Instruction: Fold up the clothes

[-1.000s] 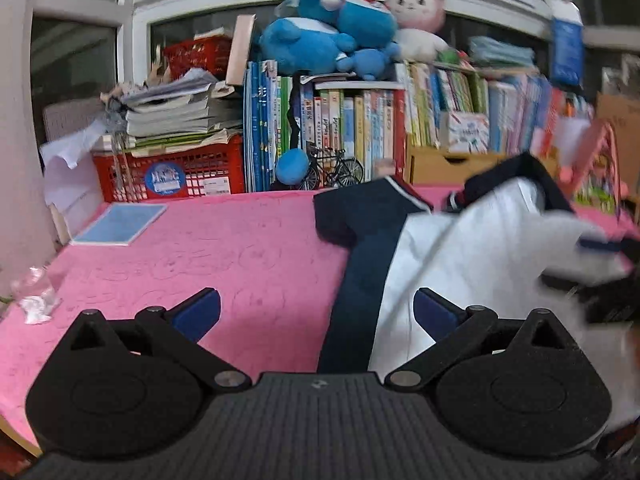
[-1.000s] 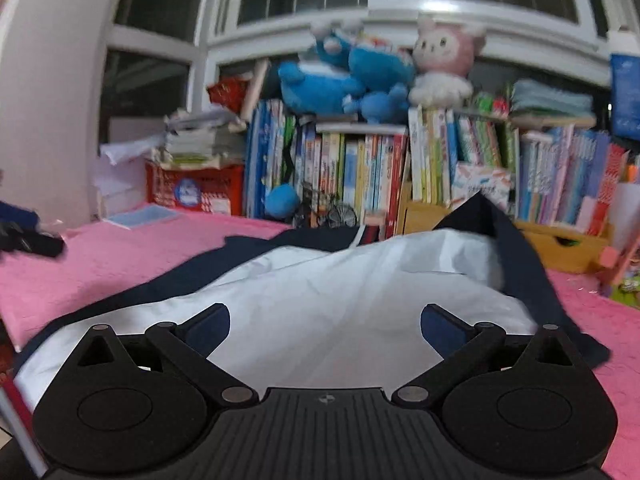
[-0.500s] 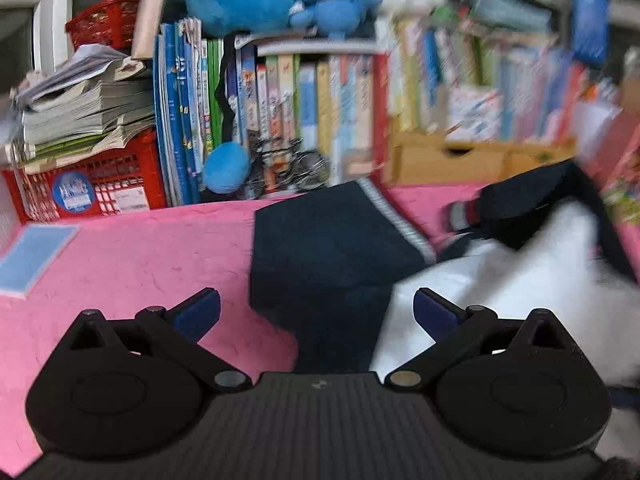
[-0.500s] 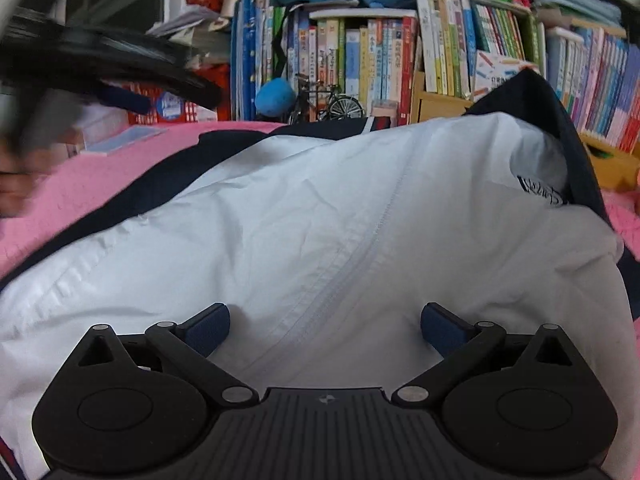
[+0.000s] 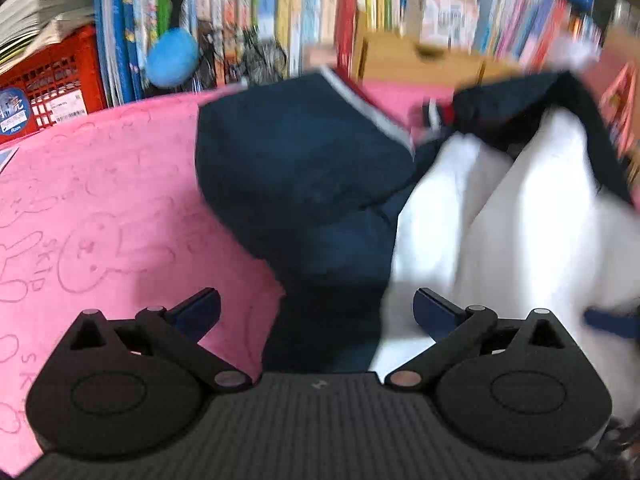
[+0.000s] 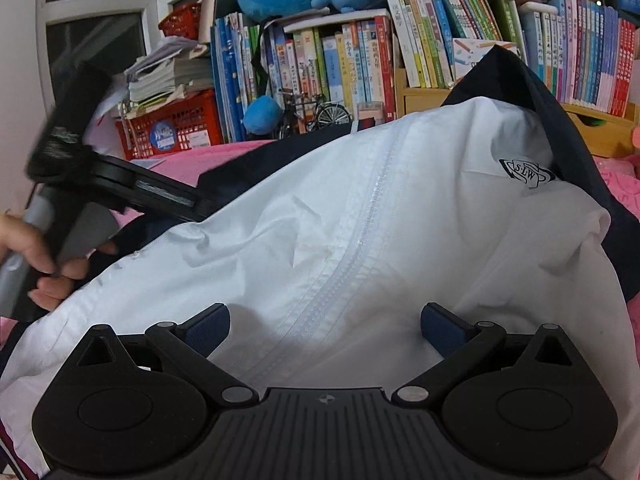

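while the jacket (image 6: 360,216) lies on pink cloth (image 5: 100,216), both grippers' fingers (image 5: 198,309) gape wide, empty.

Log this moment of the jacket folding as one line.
step: fold clothes | left gripper: open over navy sleeve | right gripper: open over white jacket front | jacket unfolded on pink cover
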Motion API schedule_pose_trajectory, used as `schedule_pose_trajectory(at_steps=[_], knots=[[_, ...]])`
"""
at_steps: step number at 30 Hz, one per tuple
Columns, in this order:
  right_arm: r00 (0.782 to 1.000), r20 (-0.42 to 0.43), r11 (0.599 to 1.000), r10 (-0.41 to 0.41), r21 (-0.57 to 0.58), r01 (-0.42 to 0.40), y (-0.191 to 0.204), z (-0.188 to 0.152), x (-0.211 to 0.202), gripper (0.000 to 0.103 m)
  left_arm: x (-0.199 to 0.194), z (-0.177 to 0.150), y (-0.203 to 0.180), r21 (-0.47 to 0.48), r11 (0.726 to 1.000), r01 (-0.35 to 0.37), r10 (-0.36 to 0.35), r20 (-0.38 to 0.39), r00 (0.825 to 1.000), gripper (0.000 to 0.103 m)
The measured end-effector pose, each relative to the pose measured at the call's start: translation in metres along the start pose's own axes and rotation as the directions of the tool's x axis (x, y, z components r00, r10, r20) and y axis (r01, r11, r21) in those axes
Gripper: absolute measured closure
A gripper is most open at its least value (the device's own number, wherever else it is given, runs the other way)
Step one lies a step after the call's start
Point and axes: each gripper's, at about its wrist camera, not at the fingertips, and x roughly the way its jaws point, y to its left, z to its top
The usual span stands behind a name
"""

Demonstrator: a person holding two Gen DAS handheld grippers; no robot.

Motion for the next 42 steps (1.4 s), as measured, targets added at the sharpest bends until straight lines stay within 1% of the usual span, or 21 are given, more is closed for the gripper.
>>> schedule_pose_trajectory(at_steps=[2,4,6,8,10,12,13,16,19,20,22,23,24,25,27,29,31,33,35,39,42], knots=[[1.000,0.003,1.000,0.003,0.005,-0.003,0.000,0.000,0.000,0.000,0.003,0.016,0.020,-0.143,0.989,0.025,-0.022,0.022,1.000,0.000],[1.000,0.004,1.000,0.003,0.006,-0.003,0.000,-0.001,0.000,0.000,0.022,0.032,0.036,-0.284,0.958,0.029,-0.036,-0.018,0.999,0.000],[1.000,0.005,1.000,0.000,0.007,0.000,0.001,-0.001,0.002,0.000,0.040,0.043,0.042,-0.350,0.937,0.011,-0.021,-0.026,0.999,0.000],[1.000,0.006,1.000,-0.002,0.007,0.002,0.001,-0.001,0.002,0.000,0.056,0.055,0.037,-0.331,0.943,-0.040,0.026,-0.047,0.999,0.001],[1.000,0.006,1.000,-0.004,0.009,0.003,0.001,-0.001,0.003,0.000,0.064,0.062,0.026,-0.281,0.954,-0.102,0.094,-0.043,0.995,0.008],[1.000,0.008,1.000,-0.002,0.012,0.002,0.001,-0.001,0.003,0.000,0.067,0.064,0.015,-0.256,0.959,-0.126,0.121,-0.035,0.992,0.054],[1.000,0.010,1.000,0.001,0.015,-0.001,0.000,-0.002,0.003,0.000,0.065,0.063,0.012,-0.260,0.959,-0.117,0.113,-0.030,0.993,0.091],[1.000,0.023,0.999,0.016,0.047,-0.017,-0.005,-0.003,0.001,0.000,0.048,0.071,0.019,-0.378,0.925,0.047,-0.040,0.028,0.999,0.097],[0.999,0.038,0.995,0.037,0.089,-0.040,-0.010,-0.004,-0.001,0.000,-0.003,0.100,0.016,-0.345,0.934,0.093,-0.025,0.194,0.981,0.097],[0.998,0.042,0.994,0.042,0.102,-0.046,-0.012,-0.004,-0.001,0.000,-0.025,0.106,0.016,-0.332,0.936,0.115,-0.023,0.268,0.963,0.097],[0.998,0.045,0.993,0.046,0.111,-0.051,-0.013,-0.004,-0.002,0.000,-0.072,0.117,0.017,-0.298,0.941,0.160,-0.023,0.415,0.910,0.097],[0.998,0.046,0.992,0.048,0.115,-0.053,-0.014,-0.004,-0.002,0.000,-0.091,0.119,0.017,-0.270,0.950,0.159,-0.016,0.462,0.886,0.097],[0.998,0.046,0.992,0.047,0.114,-0.052,-0.013,-0.004,-0.002,0.000,-0.104,0.119,0.019,-0.234,0.961,0.148,-0.017,0.481,0.876,0.096],[0.998,0.045,0.992,0.046,0.113,-0.051,-0.013,-0.004,-0.002,0.000,-0.108,0.118,0.020,-0.217,0.967,0.131,-0.013,0.475,0.880,0.094],[0.998,0.044,0.993,0.043,0.110,-0.047,-0.011,-0.004,-0.002,0.000,-0.101,0.111,0.025,-0.204,0.976,0.075,0.016,0.413,0.911,0.075],[0.998,0.042,0.993,0.039,0.106,-0.043,-0.010,-0.003,-0.001,0.000,-0.079,0.102,0.034,-0.219,0.975,0.035,0.041,0.332,0.942,0.048],[0.999,0.039,0.994,0.035,0.102,-0.039,-0.009,-0.003,-0.002,0.000,-0.051,0.091,0.043,-0.262,0.965,0.029,0.040,0.255,0.966,0.037],[0.999,0.039,0.994,0.033,0.100,-0.037,-0.009,-0.003,-0.002,0.000,-0.017,0.077,0.048,-0.306,0.952,0.019,0.039,0.182,0.982,0.034],[0.999,0.040,0.994,0.035,0.103,-0.039,-0.009,-0.003,-0.002,0.000,0.010,0.071,0.046,-0.305,0.952,0.005,0.030,0.111,0.993,0.032],[0.998,0.042,0.993,0.038,0.109,-0.043,-0.010,-0.004,-0.003,0.000,0.064,0.060,0.042,-0.295,0.955,-0.022,0.013,-0.031,0.999,0.035],[0.998,0.044,0.993,0.041,0.113,-0.046,-0.011,-0.004,-0.003,0.000,0.073,0.063,0.028,-0.242,0.969,-0.057,0.051,-0.031,0.998,0.040]])
